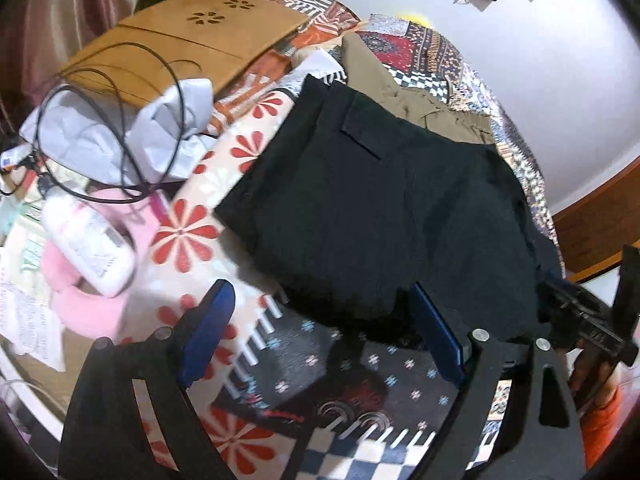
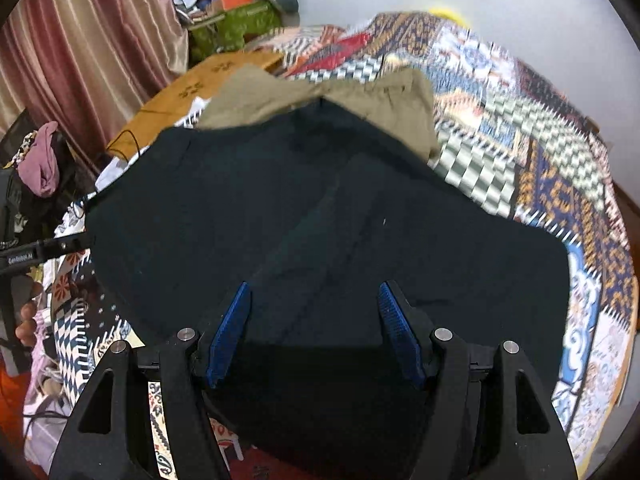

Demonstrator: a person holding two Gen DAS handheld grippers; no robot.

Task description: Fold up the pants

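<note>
Black pants (image 1: 380,208) lie spread on a patterned bed cover (image 1: 192,236), with a back pocket facing up. In the right wrist view the black pants (image 2: 320,220) fill the middle. My left gripper (image 1: 324,316) hangs open over their near left edge; its right pad (image 1: 438,336) is beside the cloth and nothing is gripped. My right gripper (image 2: 316,324) is open low over the pants, cloth lying between its blue pads (image 2: 232,332) without being pinched. The right gripper (image 1: 592,320) also shows at the left wrist view's right edge.
Khaki pants (image 2: 332,100) lie beyond the black ones. A brown board with flower cut-outs (image 1: 192,44), white crumpled cloth under a black cable (image 1: 120,132), a white bottle (image 1: 92,248) and a pink item (image 1: 88,304) crowd the left. Curtains (image 2: 92,48) and a green bag (image 2: 236,28) stand behind.
</note>
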